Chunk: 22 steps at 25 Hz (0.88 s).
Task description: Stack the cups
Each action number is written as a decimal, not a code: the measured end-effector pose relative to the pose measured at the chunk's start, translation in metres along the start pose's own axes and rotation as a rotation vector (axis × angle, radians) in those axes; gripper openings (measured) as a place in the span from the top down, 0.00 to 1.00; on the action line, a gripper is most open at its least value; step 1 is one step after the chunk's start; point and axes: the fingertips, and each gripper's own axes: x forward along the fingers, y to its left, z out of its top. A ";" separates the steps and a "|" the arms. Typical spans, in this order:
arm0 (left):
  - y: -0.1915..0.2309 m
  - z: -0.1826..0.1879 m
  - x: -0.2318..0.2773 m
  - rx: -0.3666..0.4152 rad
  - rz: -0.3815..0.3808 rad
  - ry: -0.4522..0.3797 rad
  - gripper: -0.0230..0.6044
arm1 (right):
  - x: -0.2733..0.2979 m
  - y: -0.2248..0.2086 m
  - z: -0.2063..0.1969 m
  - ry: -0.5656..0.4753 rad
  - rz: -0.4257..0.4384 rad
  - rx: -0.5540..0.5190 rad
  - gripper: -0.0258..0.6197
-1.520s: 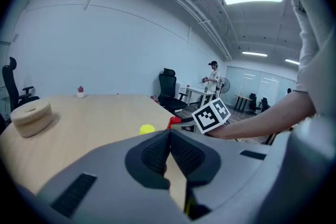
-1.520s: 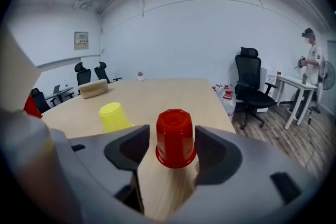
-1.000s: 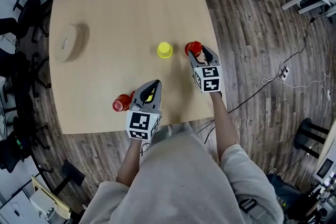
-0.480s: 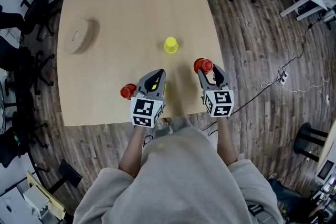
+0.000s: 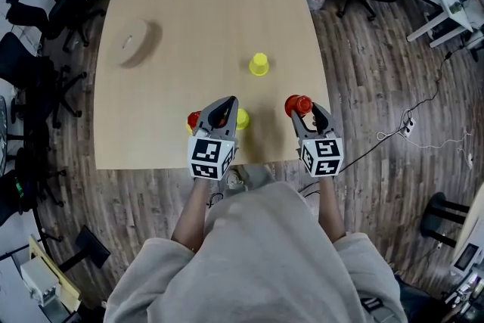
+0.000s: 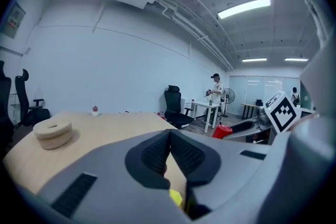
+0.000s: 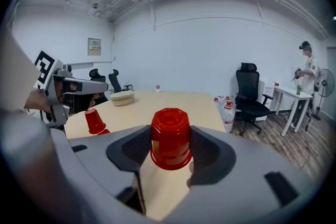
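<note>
Right gripper view shows the right claw (image 7: pixel 170 145) gripping an inverted red cup (image 7: pixel 170 131) between its pads.

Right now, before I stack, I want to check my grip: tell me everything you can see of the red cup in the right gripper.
The red cup looks like glossy plastic, with an eight-sided closed base and a wider flared rim. It is upside down, base up, roughly upright. The right gripper has its jaws shut on it, one pad on each side. It is over the table near the person's edge, to the right; whether its rim touches the wood is unclear.
</note>
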 end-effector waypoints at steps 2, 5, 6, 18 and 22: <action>0.010 0.004 -0.011 -0.007 0.034 -0.015 0.94 | 0.007 0.019 0.004 0.002 0.049 -0.021 0.61; 0.026 0.007 -0.031 -0.021 0.086 -0.031 0.94 | 0.020 0.054 0.009 0.006 0.132 -0.058 0.61; 0.032 0.008 -0.038 -0.025 0.105 -0.036 0.94 | 0.025 0.066 0.010 0.009 0.161 -0.072 0.61; 0.103 -0.003 -0.126 -0.092 0.341 -0.059 0.94 | 0.069 0.184 0.005 0.074 0.420 -0.202 0.61; 0.112 -0.009 -0.138 -0.105 0.365 -0.059 0.94 | 0.077 0.203 -0.009 0.109 0.444 -0.243 0.61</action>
